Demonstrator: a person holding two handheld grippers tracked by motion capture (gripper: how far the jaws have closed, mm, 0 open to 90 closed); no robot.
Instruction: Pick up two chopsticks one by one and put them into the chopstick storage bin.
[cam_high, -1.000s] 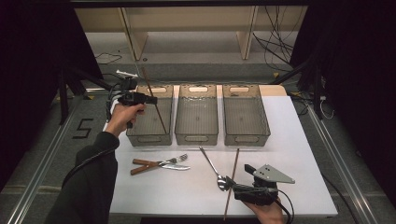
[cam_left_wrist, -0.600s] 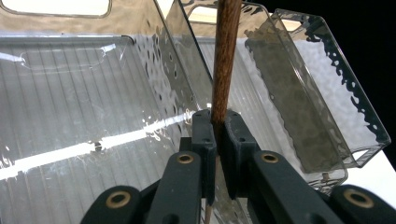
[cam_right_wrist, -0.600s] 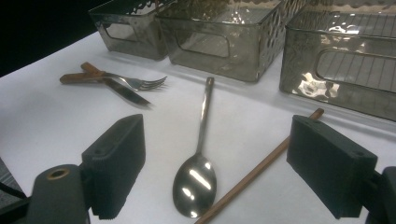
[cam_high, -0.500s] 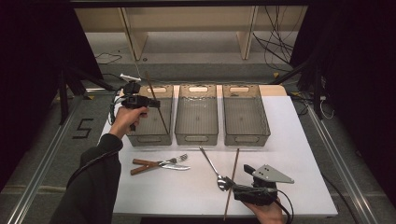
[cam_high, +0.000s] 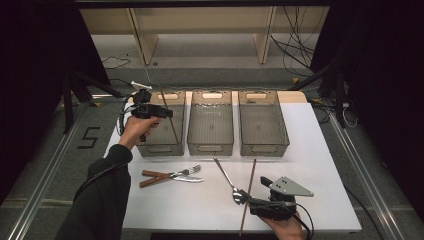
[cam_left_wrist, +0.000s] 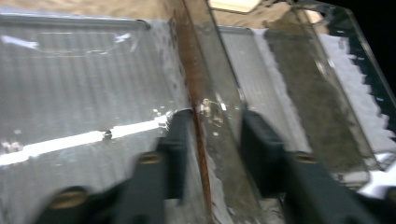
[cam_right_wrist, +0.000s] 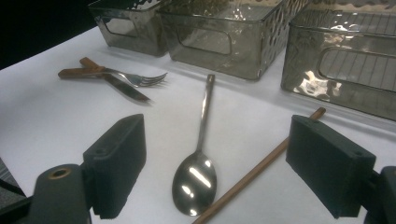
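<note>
My left gripper (cam_high: 168, 113) hovers over the left clear bin (cam_high: 150, 146). A brown chopstick (cam_high: 170, 120) stands tilted in that bin. In the left gripper view the chopstick (cam_left_wrist: 189, 74) runs up between the jaws, close to the left pad (cam_left_wrist: 176, 140) and apart from the other. The jaws have just been opening, and my left gripper (cam_left_wrist: 214, 122) is open. Near the table's front edge my right gripper (cam_high: 248, 199) rests open. A steel spoon (cam_right_wrist: 196, 177) lies between its jaws (cam_right_wrist: 217, 137), and a second chopstick (cam_right_wrist: 261, 163) lies beside the spoon.
A middle bin (cam_high: 210, 146) and a right bin (cam_high: 265, 147) stand beside the left one. A fork (cam_high: 187, 171) and a wooden-handled knife (cam_high: 165, 178) lie crossed on the white table, left of the spoon (cam_high: 226, 176). Shelving stands beyond the table.
The left hand has shifted slightly over the left bin, with the chopstick still tilted there. The right gripper has stayed in place.
</note>
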